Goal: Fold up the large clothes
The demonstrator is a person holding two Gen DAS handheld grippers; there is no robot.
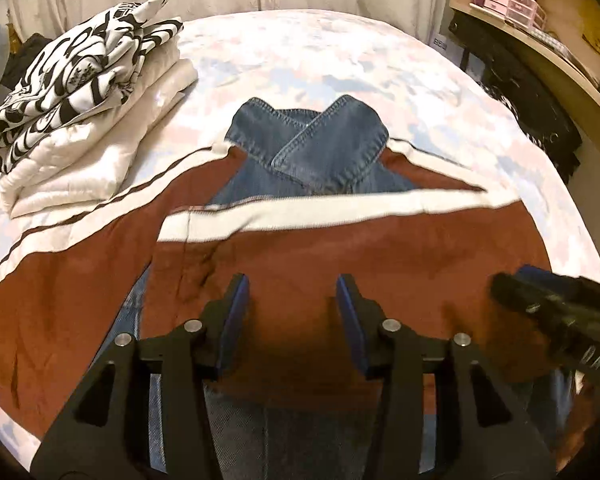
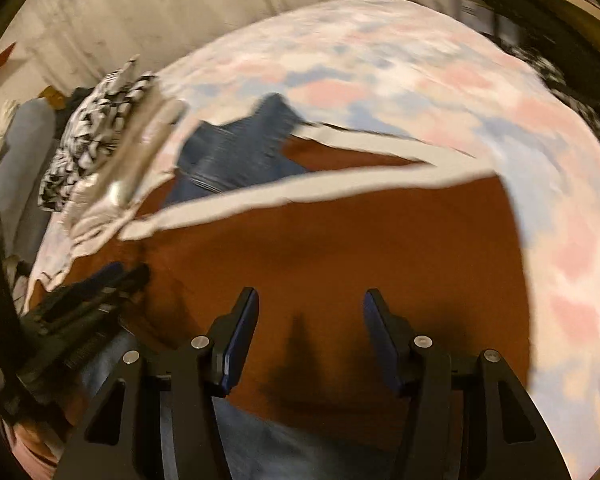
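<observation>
A brown jacket [image 1: 320, 264] with white striped sleeves and a denim collar [image 1: 312, 144] lies on the bed; its right sleeve is folded across the body, white band [image 1: 300, 212] on top. My left gripper [image 1: 292, 300] is open and empty just above the brown cloth near the hem. My right gripper [image 2: 310, 312] is open and empty over the same cloth [image 2: 340, 240], to the right; it shows blurred in the left wrist view [image 1: 556, 308]. The left gripper shows in the right wrist view [image 2: 100, 284]. The denim collar [image 2: 236, 148] is blurred there.
A stack of folded clothes, cream with a black-and-white patterned piece [image 1: 80, 92] on top, sits at the bed's far left. The pastel bedsheet [image 1: 340, 52] extends beyond the jacket. A wooden desk with pink drawers [image 1: 508, 0] stands at the far right.
</observation>
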